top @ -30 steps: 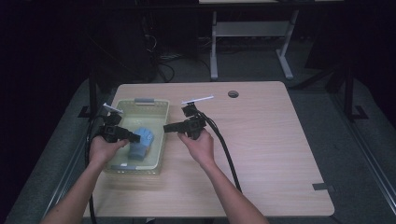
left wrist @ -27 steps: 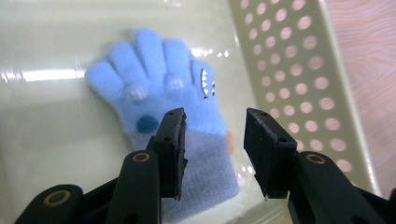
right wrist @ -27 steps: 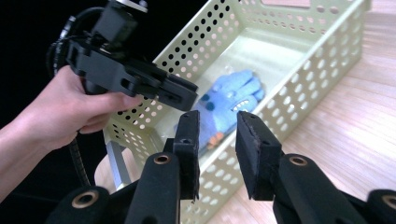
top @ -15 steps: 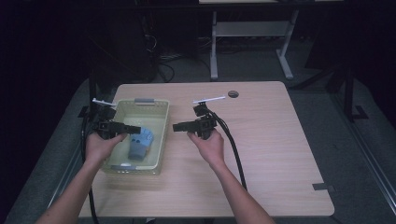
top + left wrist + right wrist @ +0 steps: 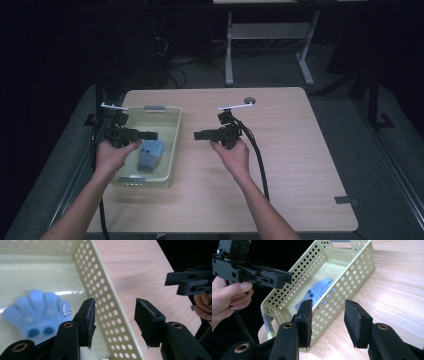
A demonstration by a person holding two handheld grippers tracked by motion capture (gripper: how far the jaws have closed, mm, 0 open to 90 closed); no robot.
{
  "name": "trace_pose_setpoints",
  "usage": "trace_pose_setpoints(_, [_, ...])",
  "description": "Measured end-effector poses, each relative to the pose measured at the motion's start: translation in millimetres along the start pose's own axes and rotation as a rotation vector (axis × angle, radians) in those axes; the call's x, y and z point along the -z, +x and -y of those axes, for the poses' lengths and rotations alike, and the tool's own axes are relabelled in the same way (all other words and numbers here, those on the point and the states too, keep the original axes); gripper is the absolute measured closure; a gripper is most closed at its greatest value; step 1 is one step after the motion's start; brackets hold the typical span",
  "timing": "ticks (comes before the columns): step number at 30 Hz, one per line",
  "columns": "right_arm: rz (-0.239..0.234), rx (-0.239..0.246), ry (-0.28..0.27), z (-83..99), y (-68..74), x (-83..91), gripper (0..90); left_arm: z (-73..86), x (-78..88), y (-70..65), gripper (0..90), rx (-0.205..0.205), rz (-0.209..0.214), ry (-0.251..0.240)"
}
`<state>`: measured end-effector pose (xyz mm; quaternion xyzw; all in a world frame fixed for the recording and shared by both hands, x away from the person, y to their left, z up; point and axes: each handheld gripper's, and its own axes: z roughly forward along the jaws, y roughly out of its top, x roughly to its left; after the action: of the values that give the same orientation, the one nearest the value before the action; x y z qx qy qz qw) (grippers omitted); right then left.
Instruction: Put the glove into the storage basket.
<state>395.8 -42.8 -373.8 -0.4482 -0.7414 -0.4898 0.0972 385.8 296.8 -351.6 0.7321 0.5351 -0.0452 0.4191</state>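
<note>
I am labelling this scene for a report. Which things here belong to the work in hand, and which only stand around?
Belong to the work:
- blue glove, lying in the basket
- pale yellow perforated basket
- left hand-held gripper, jaws apart, nothing between them
- right hand-held gripper, likewise

Only around:
- wooden table
- grommet hole in the table
- white desk frame behind
</note>
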Motion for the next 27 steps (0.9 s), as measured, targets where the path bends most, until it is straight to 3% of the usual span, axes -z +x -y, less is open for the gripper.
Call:
trace_pose_setpoints(7, [0.014, -0.006, -0.013, 1.1, -4.8, 10.2, 55.7, -3.5, -5.8, -13.3, 49.3, -0.024, 0.033, -0.001])
trace_pose_setpoints(9, [0.017, -0.009, -0.019, 2.0, -7.4, 14.6, 54.8, -4.3, -6.8, -16.3, 48.9, -0.013, 0.069, -0.008])
trace_pose_setpoints(17, [0.029, -0.029, -0.031, 5.3, -14.3, 25.8, 51.6, -5.6, -8.2, -25.3, 47.7, -0.038, 0.061, -0.019])
trace_pose_setpoints(27, [0.049, -0.048, -0.046, 8.9, -23.2, 40.8, 50.1, -7.9, -16.8, -37.3, 46.0, -0.050, 0.101, -0.013])
